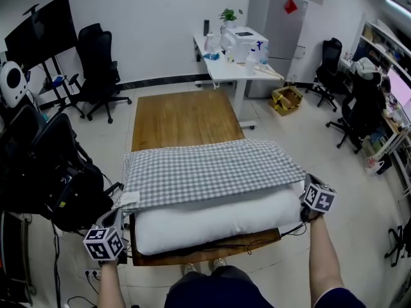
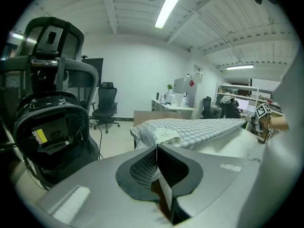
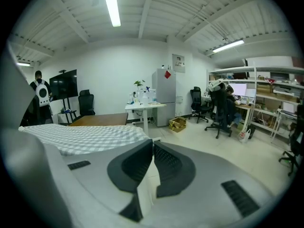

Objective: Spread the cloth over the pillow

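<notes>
A grey-and-white checked cloth (image 1: pixel 212 172) covers the far part of a long white pillow (image 1: pixel 218 220), whose near side is bare. The pillow lies on a low wooden table (image 1: pixel 212 254). My left gripper (image 1: pixel 121 218) is at the cloth's near left corner, by its white label. My right gripper (image 1: pixel 306 188) is at the near right corner. In the left gripper view the left gripper (image 2: pixel 156 148) is shut, and the cloth (image 2: pixel 199 127) runs away from its tips. In the right gripper view the right gripper (image 3: pixel 152 144) is shut on a pale hem, with the cloth (image 3: pixel 85 134) stretching left.
A black office chair with a bag (image 1: pixel 58 172) stands close on the left. Another wooden tabletop (image 1: pixel 186 117) lies beyond the pillow, then a white desk (image 1: pixel 237 63) and a grey fridge (image 1: pixel 279 24). Office chairs and shelves (image 1: pixel 359 101) fill the right side.
</notes>
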### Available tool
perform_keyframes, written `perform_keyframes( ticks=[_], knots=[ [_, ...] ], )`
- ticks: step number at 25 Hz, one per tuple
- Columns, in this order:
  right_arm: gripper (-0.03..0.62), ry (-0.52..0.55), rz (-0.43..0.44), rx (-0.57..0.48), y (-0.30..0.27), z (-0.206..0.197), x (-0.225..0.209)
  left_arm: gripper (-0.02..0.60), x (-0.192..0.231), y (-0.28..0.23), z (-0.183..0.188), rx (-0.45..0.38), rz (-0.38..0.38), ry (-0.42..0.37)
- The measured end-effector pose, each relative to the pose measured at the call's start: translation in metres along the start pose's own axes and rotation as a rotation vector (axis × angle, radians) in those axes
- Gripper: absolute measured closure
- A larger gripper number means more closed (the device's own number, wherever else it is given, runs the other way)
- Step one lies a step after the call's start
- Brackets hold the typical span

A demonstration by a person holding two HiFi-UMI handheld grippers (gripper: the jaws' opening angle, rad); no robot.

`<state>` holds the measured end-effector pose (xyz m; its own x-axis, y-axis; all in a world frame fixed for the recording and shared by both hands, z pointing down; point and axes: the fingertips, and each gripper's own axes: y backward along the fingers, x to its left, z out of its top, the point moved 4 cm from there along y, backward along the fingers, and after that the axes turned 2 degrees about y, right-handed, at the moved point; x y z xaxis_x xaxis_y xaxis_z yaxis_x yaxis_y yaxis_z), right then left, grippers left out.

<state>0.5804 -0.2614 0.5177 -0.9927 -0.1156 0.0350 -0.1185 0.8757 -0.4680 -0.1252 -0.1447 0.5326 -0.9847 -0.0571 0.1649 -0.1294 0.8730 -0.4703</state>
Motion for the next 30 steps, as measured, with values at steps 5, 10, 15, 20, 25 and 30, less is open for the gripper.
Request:
perform_keyframes(
  ticks=[5,10,15,20,25,30],
  knots=[
    [0.568,-0.018,-0.008,-0.027,0.026,-0.013,-0.007,0.575,-0.003,0.029,-0.011,-0.033,0.002,0.041],
    [0.568,-0.034,-0.018,-0.022,0.044,-0.031,-0.015,0.575,-0.007,0.054,-0.029,-0.026,0.012,0.047],
    [0.568,-0.039,-0.025,-0.025,0.062,-0.041,-0.019,0.575,-0.01,0.077,-0.038,-0.036,0.013,0.079],
    [0.568,-0.07,-0.033,-0.026,0.079,-0.056,-0.027,0.575,-0.015,0.097,-0.047,-0.023,0.008,0.097],
    [0.568,-0.094,-0.052,-0.002,0.091,-0.075,-0.035,0.575,-0.018,0.113,-0.06,0.01,0.005,0.1],
    [0.568,-0.104,-0.066,0.03,0.098,-0.088,-0.044,0.575,-0.021,0.121,-0.081,0.042,0.006,0.124]
  ],
)
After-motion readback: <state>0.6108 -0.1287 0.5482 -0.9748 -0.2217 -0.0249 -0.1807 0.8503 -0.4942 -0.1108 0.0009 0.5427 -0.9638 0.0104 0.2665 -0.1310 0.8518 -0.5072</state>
